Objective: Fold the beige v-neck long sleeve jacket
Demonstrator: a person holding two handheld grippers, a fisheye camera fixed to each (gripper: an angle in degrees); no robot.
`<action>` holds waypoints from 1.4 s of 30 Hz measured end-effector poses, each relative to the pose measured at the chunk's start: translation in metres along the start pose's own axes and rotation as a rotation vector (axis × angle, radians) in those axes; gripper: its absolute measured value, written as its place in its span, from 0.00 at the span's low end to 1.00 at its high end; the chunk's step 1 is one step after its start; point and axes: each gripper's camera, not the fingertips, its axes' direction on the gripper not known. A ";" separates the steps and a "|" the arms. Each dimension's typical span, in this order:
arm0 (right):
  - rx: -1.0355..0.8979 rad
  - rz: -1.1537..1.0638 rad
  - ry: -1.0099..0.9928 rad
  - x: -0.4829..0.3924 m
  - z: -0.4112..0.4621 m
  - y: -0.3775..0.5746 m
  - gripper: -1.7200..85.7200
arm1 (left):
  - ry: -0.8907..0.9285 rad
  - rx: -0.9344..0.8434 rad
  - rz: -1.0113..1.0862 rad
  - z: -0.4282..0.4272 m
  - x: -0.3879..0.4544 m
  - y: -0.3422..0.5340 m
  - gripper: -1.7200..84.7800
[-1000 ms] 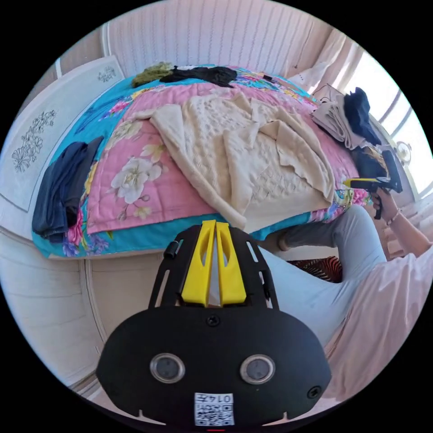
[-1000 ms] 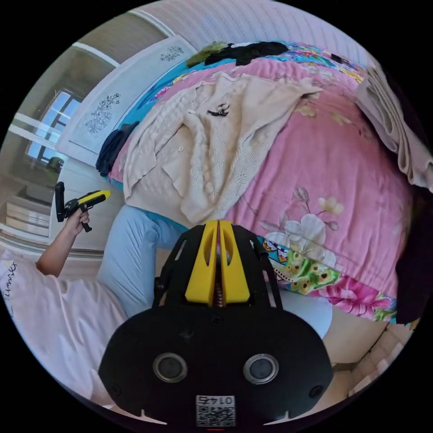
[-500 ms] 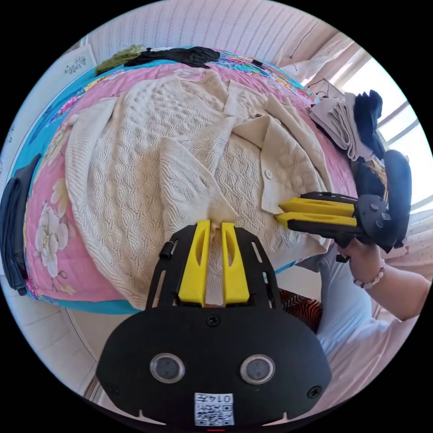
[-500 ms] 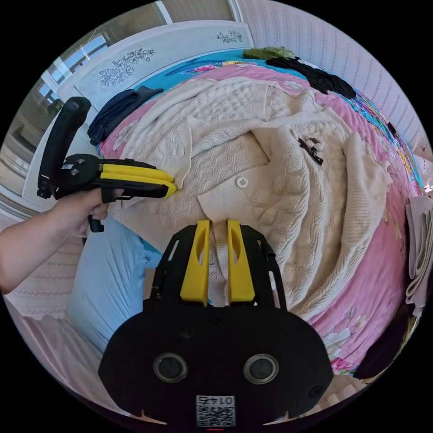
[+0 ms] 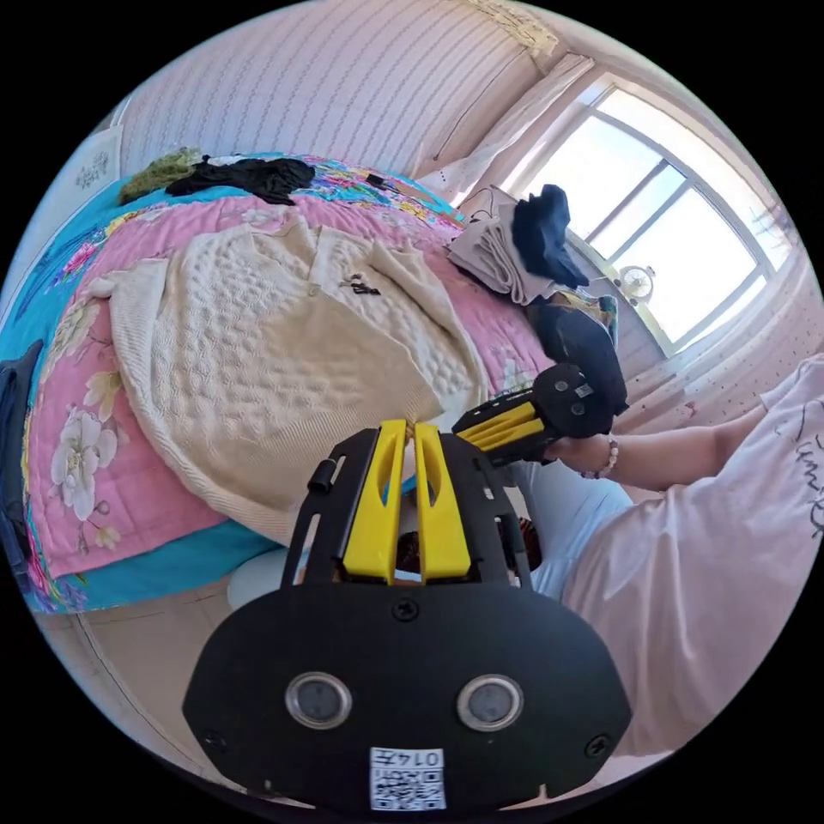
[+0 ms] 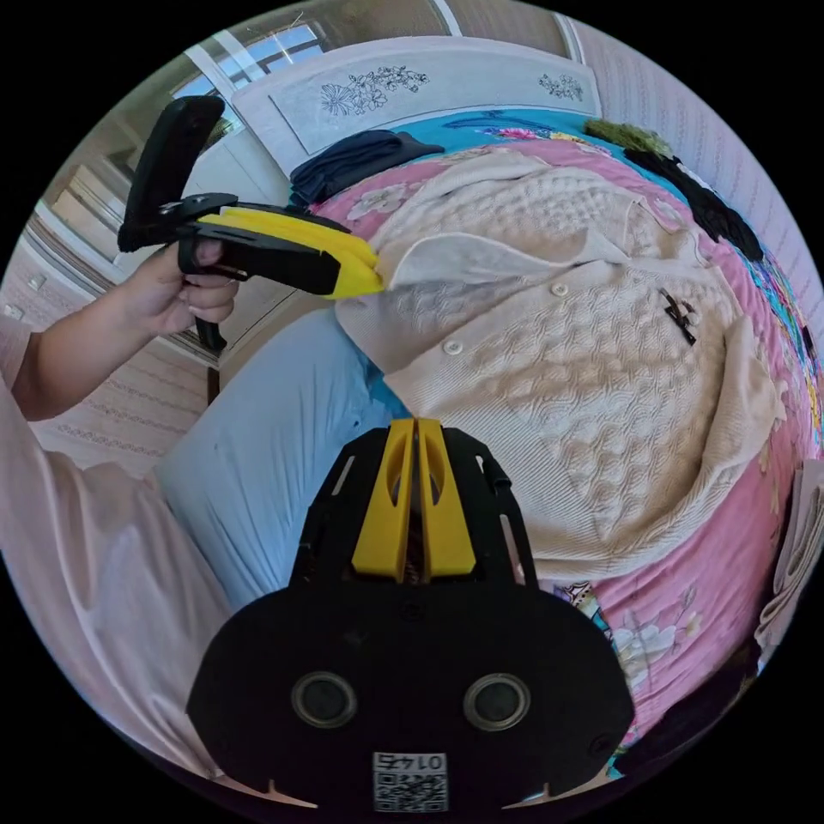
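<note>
My left claw (image 6: 373,276), level in my fist, seems clamped on the jacket (image 6: 584,360) hem; my right claw (image 6: 415,429) is together, holding nothing. One jacket on the bed (image 6: 687,618), two buttons visible.

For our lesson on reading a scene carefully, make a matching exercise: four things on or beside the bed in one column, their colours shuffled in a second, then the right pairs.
Things:
1. cardigan
2. quilt
3. gripper fingers
4. trousers

Colours:
A. yellow
B. light blue
C. beige
D. pink with flowers

Pairs: 1-C, 2-D, 3-A, 4-B
</note>
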 end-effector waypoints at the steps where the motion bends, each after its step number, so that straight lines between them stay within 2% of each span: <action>1: -0.005 -0.002 0.000 0.000 0.004 -0.001 0.02 | -0.004 -0.016 0.023 0.005 0.004 0.000 0.01; 4: -0.010 0.005 -0.008 0.006 0.011 -0.005 0.03 | -0.036 -0.145 0.125 0.040 0.019 0.002 0.02; 6: -0.030 0.029 -0.020 0.012 0.017 -0.004 0.05 | -0.096 -0.273 0.131 0.074 0.018 0.007 0.02; 8: -0.052 0.060 -0.113 0.022 0.022 0.003 0.08 | -0.089 -0.324 0.109 0.088 0.013 0.013 0.01; 12: -0.008 0.171 -0.110 0.042 0.010 0.037 0.09 | -0.102 -0.278 0.094 0.082 0.018 0.027 0.01; 17: 0.167 0.453 0.005 0.086 -0.018 0.106 0.07 | -0.162 -0.214 0.070 0.090 0.021 0.027 0.01; 20: 0.164 0.550 0.039 0.109 -0.010 0.123 0.07 | -0.164 -0.183 0.034 0.111 0.017 0.018 0.01; 24: 0.034 0.557 0.017 0.130 0.035 0.130 0.07 | -0.178 -0.301 0.019 0.159 0.007 0.013 0.01; 28: 0.053 0.566 -0.038 0.143 0.041 0.149 0.05 | -0.162 -0.315 0.010 0.160 0.008 0.015 0.01; 31: 0.074 0.572 -0.095 0.146 0.042 0.169 0.04 | -0.215 -0.292 0.031 0.145 0.024 0.026 0.01; 36: 0.163 0.593 -0.123 0.140 0.039 0.215 0.03 | -0.194 -0.200 0.005 0.102 0.051 0.065 0.01; 42: 0.315 0.630 -0.114 0.134 0.030 0.280 0.06 | -0.168 -0.083 -0.058 0.070 0.069 0.094 0.01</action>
